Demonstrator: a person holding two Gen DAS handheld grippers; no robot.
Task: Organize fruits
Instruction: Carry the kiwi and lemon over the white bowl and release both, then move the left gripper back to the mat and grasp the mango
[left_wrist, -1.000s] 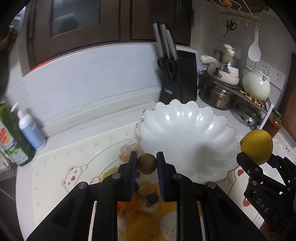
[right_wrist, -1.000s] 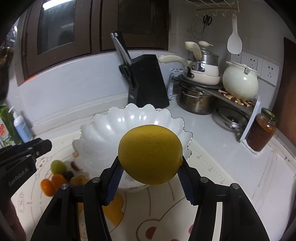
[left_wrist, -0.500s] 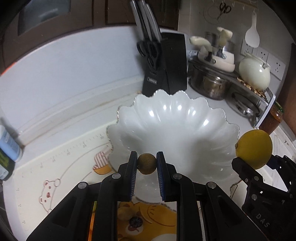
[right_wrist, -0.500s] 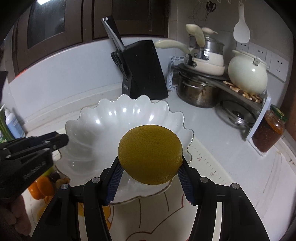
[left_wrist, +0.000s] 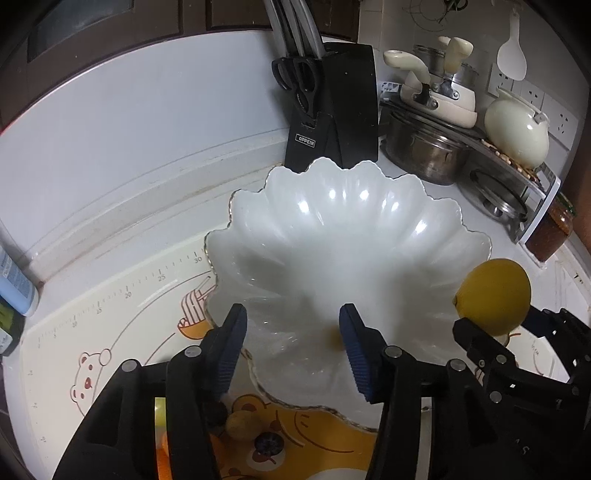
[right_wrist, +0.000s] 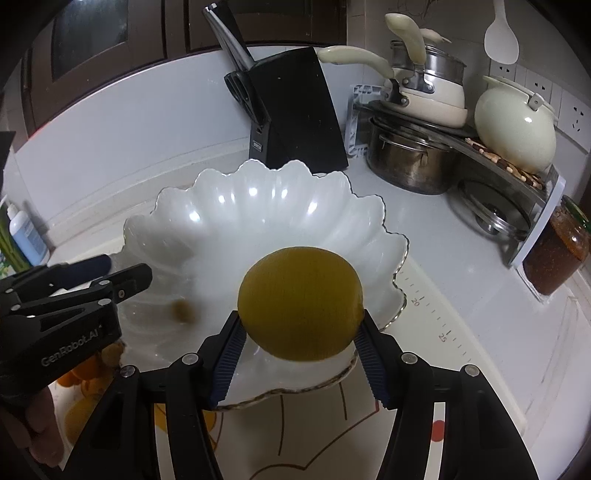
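The left claw (left_wrist: 291, 345) stood spread wide above the near rim of the scalloped white bowl (left_wrist: 332, 229), with nothing between its blue pads. Just beyond its right pad a small brown fruit (left_wrist: 334, 338) showed as a blur inside the bowl; from the right wrist view the same small brown fruit (right_wrist: 183, 309) lay low on the bowl's inner wall, near the left claw (right_wrist: 122, 271).

The right claw (right_wrist: 299, 341) pinched a yellow lemon (right_wrist: 300, 303) between its ribbed pads, holding it above the bowl's (right_wrist: 258, 206) near right edge. In the left wrist view the lemon (left_wrist: 493, 295) sat at the bowl's right rim, gripped by the right claw (left_wrist: 495, 325).

Under the left claw, on the cartoon-printed mat (left_wrist: 110, 325) that covered the desk, lay another small brown fruit (left_wrist: 240, 425) and a dark blueberry (left_wrist: 269, 442). Orange fruits (right_wrist: 79, 376) showed on the mat behind the left claw.

Behind the bowl stood a black knife block (left_wrist: 334, 107), a steel pot (left_wrist: 424, 151) and a cream kettle (left_wrist: 517, 129). A jar (right_wrist: 557, 254) stood at the right.
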